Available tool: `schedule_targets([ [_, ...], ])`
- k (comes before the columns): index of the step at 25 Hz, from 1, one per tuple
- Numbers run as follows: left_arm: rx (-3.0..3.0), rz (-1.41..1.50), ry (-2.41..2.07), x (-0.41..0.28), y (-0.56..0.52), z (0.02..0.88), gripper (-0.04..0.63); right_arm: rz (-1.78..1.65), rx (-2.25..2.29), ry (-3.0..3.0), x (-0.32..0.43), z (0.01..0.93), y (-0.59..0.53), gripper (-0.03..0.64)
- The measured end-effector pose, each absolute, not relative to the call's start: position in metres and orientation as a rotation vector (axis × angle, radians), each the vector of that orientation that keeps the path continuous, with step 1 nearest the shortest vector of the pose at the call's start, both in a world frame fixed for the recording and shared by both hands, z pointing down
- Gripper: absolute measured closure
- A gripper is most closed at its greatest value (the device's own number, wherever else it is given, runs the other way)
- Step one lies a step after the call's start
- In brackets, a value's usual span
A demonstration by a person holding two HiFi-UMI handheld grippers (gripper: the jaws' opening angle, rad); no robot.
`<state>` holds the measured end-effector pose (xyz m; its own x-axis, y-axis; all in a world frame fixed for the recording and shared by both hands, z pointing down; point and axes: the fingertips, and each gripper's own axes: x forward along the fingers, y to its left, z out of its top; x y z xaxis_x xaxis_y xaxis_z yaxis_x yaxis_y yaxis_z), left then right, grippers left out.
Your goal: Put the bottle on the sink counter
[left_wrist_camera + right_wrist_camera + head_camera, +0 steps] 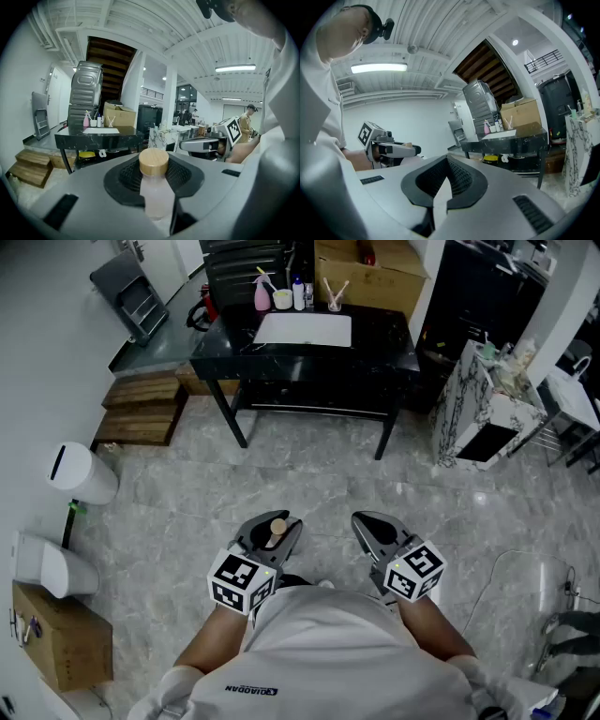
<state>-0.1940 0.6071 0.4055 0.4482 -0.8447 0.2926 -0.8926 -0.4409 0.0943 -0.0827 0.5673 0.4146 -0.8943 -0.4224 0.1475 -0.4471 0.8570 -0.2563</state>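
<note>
Bottle: frosted bottle with round wooden cap (pixel 153 187), upright, well apart from black marble bench (pixel 375 345).
Left gripper (pixel 280 525): clamped on it.
Right gripper (pixel 440 185): jaws together, empty.
Cup (pixel 334 304): holds sticks.

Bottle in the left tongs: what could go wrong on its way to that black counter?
1. The left tongs pinch the smooth bottle near its top, so a jolt while walking might let it slip.
2. The counter is crowded along its back by a pink sprayer and cups. Setting the bottle down there could topple them.
</note>
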Motion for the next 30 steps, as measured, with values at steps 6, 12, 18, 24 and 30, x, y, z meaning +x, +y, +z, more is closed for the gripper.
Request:
schedule_targets([
  [6, 2.473, 0.297, -1.506, -0.191, 0.607, 0.406, 0.474, 0.416, 0.68, -2.949, -0.082, 0.414, 0.569, 0.578],
  [12, 2.47, 0.29, -1.513, -0.192, 0.606, 0.403, 0.474, 0.446, 0.689, -2.953, -0.082, 0.413, 0.566, 0.578],
  [18, 2.457, 0.285, -1.514, -0.19, 0.601, 0.408, 0.474, 0.432, 0.695, -2.97, -0.081, 0.412, 0.563, 0.575],
  [24, 2.437, 0.276, -1.508, -0.186, 0.593, 0.408, 0.474, 0.42, 0.711, -2.949, -0.075, 0.413, 0.557, 0.575],
  [30, 2.44, 0.277, -1.5, -0.186, 0.581, 0.403, 0.474, 0.449, 0.759, -2.933, -0.07, 0.41, 0.54, 0.575],
])
